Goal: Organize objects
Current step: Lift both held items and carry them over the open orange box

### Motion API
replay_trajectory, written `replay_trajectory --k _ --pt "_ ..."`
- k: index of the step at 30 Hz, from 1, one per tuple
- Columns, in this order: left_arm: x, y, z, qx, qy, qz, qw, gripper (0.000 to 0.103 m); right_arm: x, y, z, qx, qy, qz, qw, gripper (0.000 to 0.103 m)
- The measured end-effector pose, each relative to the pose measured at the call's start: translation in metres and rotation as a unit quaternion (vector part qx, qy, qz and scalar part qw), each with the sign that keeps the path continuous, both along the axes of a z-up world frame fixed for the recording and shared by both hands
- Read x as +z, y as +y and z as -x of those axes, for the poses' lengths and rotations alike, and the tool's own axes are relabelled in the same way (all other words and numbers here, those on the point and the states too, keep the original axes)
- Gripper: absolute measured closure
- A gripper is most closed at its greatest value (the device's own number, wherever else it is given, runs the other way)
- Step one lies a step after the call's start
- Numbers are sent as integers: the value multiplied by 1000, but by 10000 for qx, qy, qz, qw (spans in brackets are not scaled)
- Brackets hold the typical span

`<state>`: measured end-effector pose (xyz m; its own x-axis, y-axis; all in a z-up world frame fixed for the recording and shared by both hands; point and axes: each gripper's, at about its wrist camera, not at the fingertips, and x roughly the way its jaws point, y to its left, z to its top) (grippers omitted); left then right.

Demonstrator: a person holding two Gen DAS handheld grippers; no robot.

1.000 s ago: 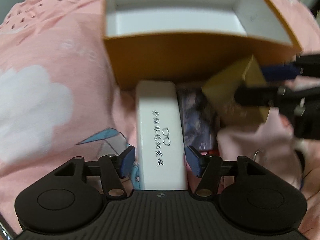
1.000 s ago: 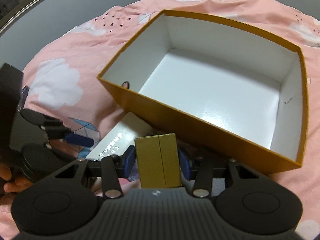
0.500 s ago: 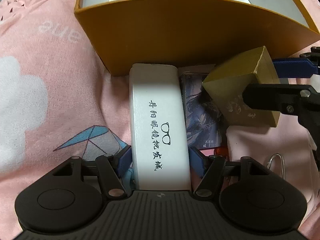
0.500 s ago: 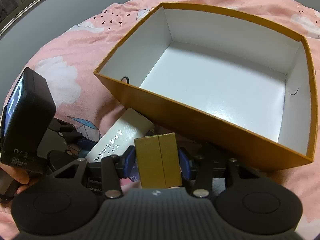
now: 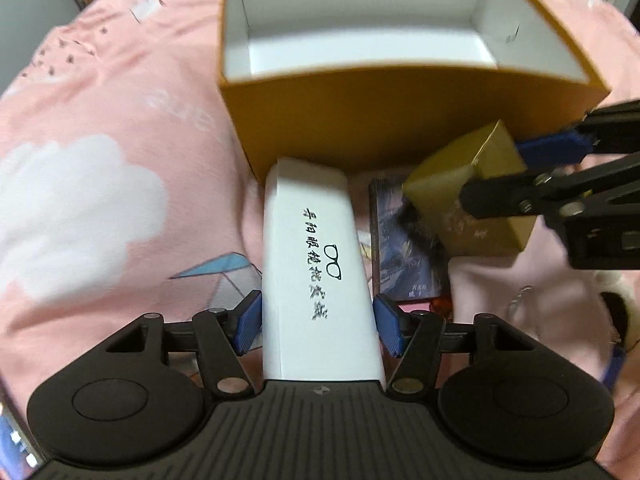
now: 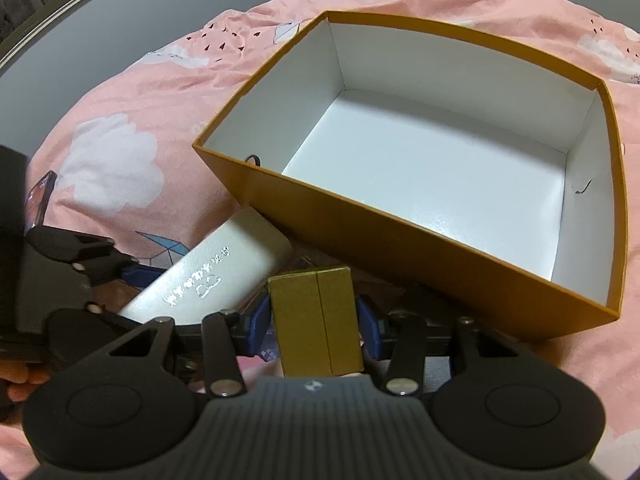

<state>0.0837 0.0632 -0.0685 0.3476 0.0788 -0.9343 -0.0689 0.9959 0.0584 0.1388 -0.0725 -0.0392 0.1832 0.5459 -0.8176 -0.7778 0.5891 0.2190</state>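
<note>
A white glasses case [image 5: 316,264] with black lettering sits between the blue pads of my left gripper [image 5: 318,322]. The jaws are closing and the pads press its sides. In the right wrist view the glasses case [image 6: 208,276] is tilted, far end up, toward the orange box [image 6: 400,248]. My right gripper [image 6: 314,322] is shut on a small gold box [image 6: 308,304], held just in front of the orange box's near wall. The left wrist view shows the gold box [image 5: 452,184] at the right in the right gripper [image 5: 516,176]. The orange box [image 5: 400,120] is open, with a white inside.
Everything lies on a pink bedspread [image 5: 80,208] with white clouds. A dark illustrated card [image 5: 404,256] lies under the gold box, with a small red item [image 5: 440,304] and a thin chain [image 5: 520,292] nearby. A hand [image 6: 16,376] holds the left gripper.
My left gripper has lifted and drawn back with the glasses case, so the case's far end has left the bedding and more of the orange box's inside shows. The right gripper and gold box stay put.
</note>
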Motion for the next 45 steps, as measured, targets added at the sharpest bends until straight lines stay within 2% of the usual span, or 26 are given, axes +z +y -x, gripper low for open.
replay_trajectory --k 2,5,6,10,14,18,21,27,31,34,38,42,45 --pt "10 4 6 80 -181 157 9997 35 3 0 2 42 -36 -10 10000 54" --pt "32 17 7 210 -349 589 9974 37 10 0 6 128 -135 -16 9998 55" --pt "27 16 4 200 -390 651 9969 38 14 -1 7 158 -177 -25 9997 55" --pt "38 23 17 161 -374 837 9957 45 24 -1 12 274 -282 -58 9992 55" --pt "32 25 24 52 43 922 9957 61 29 -4 16 351 -247 -80 9990 55" --pt "32 25 23 -96 383 978 9944 60 24 -3 17 382 -117 -54 9992 55" --pt "20 27 4 -275 672 1037 9920 59 20 -1 15 382 -62 -44 9992 55" --pt "6 33 -19 -404 1380 1286 9812 58 17 1 14 408 -42 -42 9991 55" --pt "-7 36 -30 -373 1688 1416 9747 57 14 2 11 397 8 -30 9992 55" --pt "-5 36 -29 -371 1655 1440 9749 59 10 2 8 395 41 -16 9992 55" --pt "6 39 -15 -233 1362 1591 9775 66 9 0 8 391 42 -34 9992 55" --pt "28 39 3 -119 798 1637 9832 68 14 -3 9 416 -88 -51 9991 55" --pt "47 39 16 -47 427 1790 9829 70 22 -7 10 455 -234 -114 9986 55"
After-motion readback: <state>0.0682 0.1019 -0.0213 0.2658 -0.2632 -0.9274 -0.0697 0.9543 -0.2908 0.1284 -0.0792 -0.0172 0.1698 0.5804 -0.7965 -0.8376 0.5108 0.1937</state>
